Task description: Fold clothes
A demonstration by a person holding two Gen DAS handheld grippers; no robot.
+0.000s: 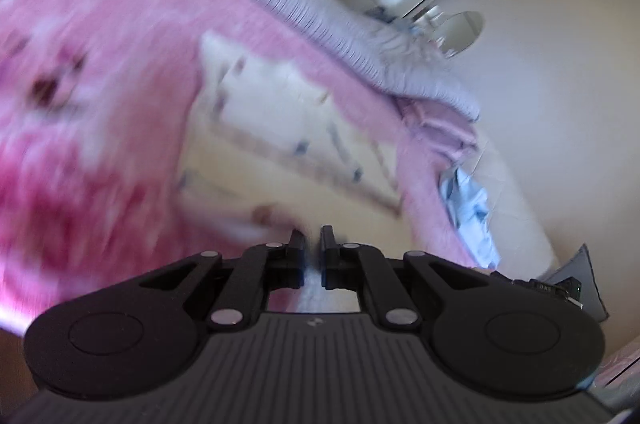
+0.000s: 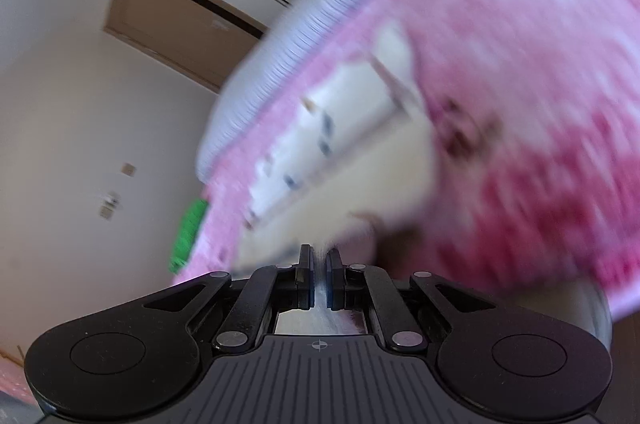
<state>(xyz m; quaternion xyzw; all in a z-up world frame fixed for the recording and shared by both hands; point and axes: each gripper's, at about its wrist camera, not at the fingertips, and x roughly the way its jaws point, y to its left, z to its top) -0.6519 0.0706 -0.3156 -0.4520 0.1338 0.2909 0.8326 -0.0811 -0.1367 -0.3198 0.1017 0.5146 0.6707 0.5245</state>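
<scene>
Right now the cream garment [image 1: 280,128], pale with small dark marks and what looks like a seam or trim line, lies spread on the pink blanket [image 1: 100,44] that covers the bed, its near edge drawn up toward both tools. Everything is smeared with motion, so its cut is hard to tell. The left gripper [image 1: 313,244] has its jaws nearly together with a sliver of pale cloth between them, and the right gripper [image 2: 319,260] looks the same, pinched on a thin fold of that near edge. Beyond the garment a striped grey pillow [image 1: 320,4] runs along the far side of the bed; a green item [image 2: 188,236] sits at one end of the bed, and bluish cloth [image 1: 468,200] hangs off the other.

My worry is the thinness of each bite: a quick swing could pull the hem free of one side, and the fold would land crooked. The fuzzy blanket may also drag at the fabric and bunch it.
</scene>
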